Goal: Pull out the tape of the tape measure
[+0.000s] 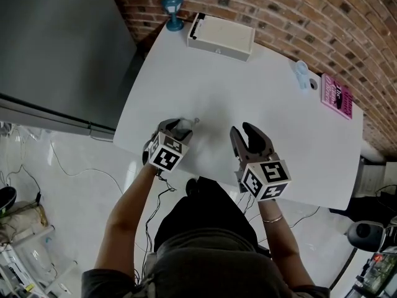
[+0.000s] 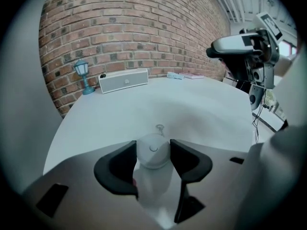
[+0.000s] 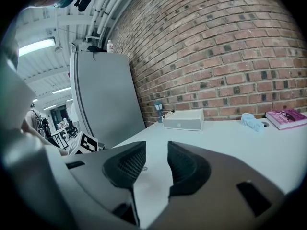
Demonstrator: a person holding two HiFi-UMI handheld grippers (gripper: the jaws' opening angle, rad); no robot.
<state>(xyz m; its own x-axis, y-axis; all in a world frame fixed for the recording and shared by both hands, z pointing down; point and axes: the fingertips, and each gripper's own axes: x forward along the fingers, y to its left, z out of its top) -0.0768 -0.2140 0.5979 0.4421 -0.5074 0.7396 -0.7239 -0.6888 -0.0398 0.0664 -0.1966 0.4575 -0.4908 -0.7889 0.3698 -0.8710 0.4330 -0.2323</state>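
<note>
A small round white tape measure (image 2: pixel 153 152) stands on the white table (image 1: pixel 248 85), its metal ring tab (image 2: pixel 159 127) pointing away over the tabletop. My left gripper (image 2: pixel 153 146) is shut on it, one dark pad against each side of the case. In the head view the tape measure (image 1: pixel 182 128) shows between the left gripper's (image 1: pixel 178 127) fingers near the table's front left edge. To its right my right gripper (image 1: pixel 245 131) hovers open with nothing between its ribbed pads (image 3: pixel 125 166); its jaws point toward the far wall.
A white box-shaped speaker (image 1: pixel 221 36) and a small blue lamp (image 1: pixel 173 11) stand at the table's far edge by the brick wall. A pale blue object (image 1: pixel 303 74) and a pink book (image 1: pixel 337 95) lie far right. A grey cabinet (image 1: pixel 56 48) stands left.
</note>
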